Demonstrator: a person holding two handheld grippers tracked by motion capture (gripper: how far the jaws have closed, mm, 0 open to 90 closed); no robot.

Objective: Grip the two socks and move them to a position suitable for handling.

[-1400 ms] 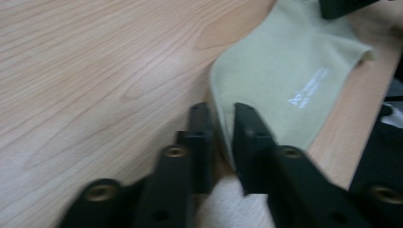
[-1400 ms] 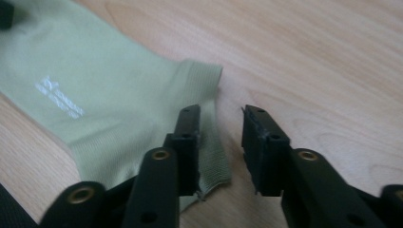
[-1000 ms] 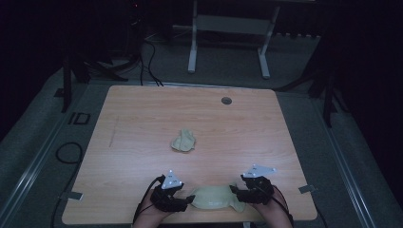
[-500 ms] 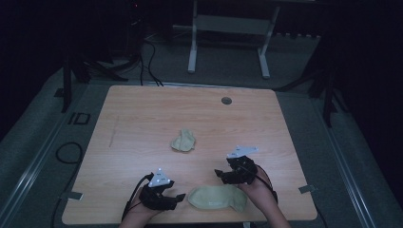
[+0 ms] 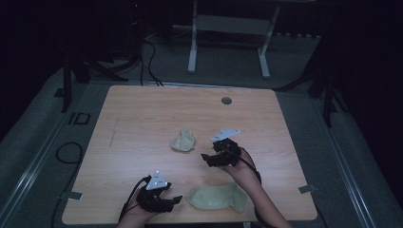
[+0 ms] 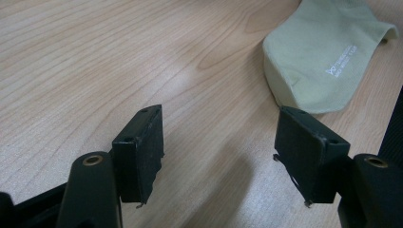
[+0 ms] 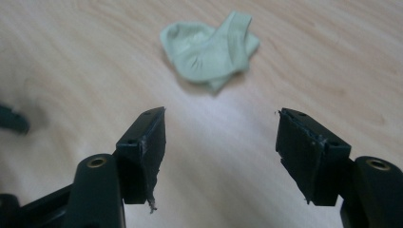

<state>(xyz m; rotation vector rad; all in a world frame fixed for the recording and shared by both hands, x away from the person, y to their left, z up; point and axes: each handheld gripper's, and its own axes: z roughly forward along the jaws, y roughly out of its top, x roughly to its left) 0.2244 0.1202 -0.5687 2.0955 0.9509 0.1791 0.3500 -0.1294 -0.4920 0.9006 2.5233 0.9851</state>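
Observation:
A pale green sock lies flat near the table's front edge; in the left gripper view this sock is ahead and to the right, with white print on it. A second pale green sock sits crumpled mid-table. My left gripper rests low at the front left and points at the flat sock, a little short of it. Its jaws are open on bare wood. My right gripper hovers just right of the crumpled sock, open and holding nothing.
The wooden table has a round cable hole near its far edge. Behind the table, on the dark floor, stand a white desk frame and some cables.
The right gripper has left the flat sock at the front edge and moved up the table to the crumpled sock. The left gripper shifted slightly left, and the flat sock now lies free.

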